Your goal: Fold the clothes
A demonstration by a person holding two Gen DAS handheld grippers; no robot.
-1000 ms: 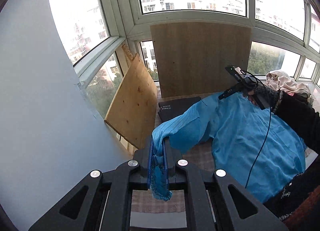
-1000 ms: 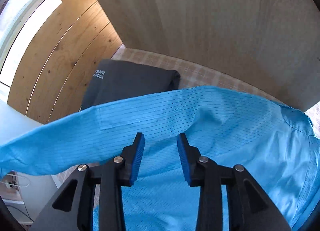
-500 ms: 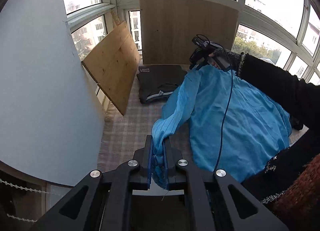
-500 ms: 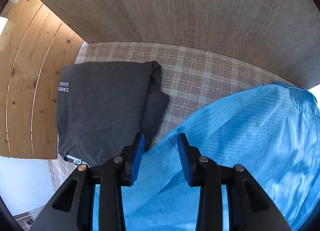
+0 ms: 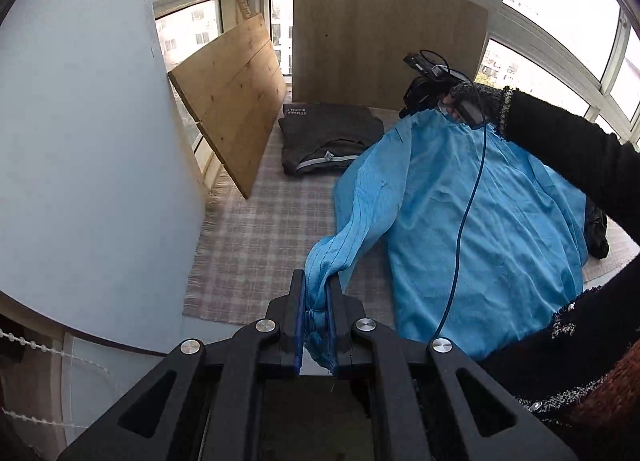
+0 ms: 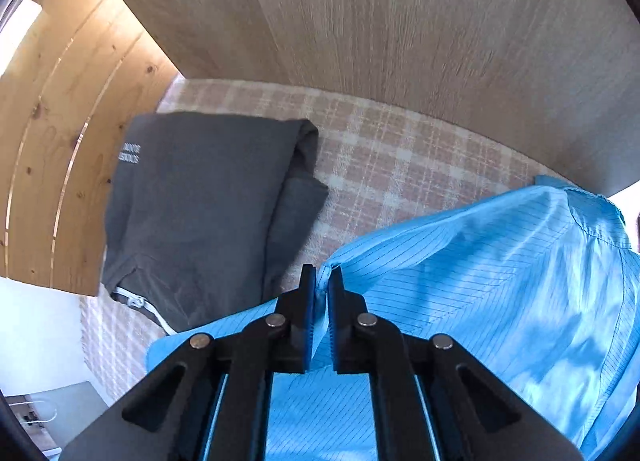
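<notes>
Pine board (image 5: 236, 117) leans at far left, against the window side. Just right of it, a folded grey garment (image 5: 326, 137) lies on the plaid cloth (image 5: 256, 245) that covers the bench; a second, paler board (image 5: 384, 37) stands upright behind the garment.

Right of the grey garment: the blue shirt (image 5: 480, 229), spread over the cloth, body mostly flat, one sleeve (image 5: 360, 217) drawn out from the body toward the near edge of the bench.

Step in hand, as I judge it: a sleeve fold. Both grippers have hold of the shirt and nothing is laid over yet. Next move likely calls for carrying the sleeve across onto the shirt body while the shoulder end is kept pinned or lifted in step, then letting go only once the cloth lies flat. Slack fabric could bunch if the two ends travel unevenly.

Left gripper (image 5: 316, 321): fingers pressed nearly together, pinching the sleeve's cuff end, which bunches between the pads and hangs a little below them. It sits nearer than the shirt, off the cloth's near edge.

Right gripper (image 6: 322, 301): fingers drawn close, a thin gap only, with a fold of blue shirt edge caught between the tips, just right of the grey garment. In the left wrist view it is at the shirt's far end, held by a gloved hand (image 5: 470, 103) in a dark sleeve, a blue cable (image 5: 468, 213) trailing down across the shirt.
</notes>
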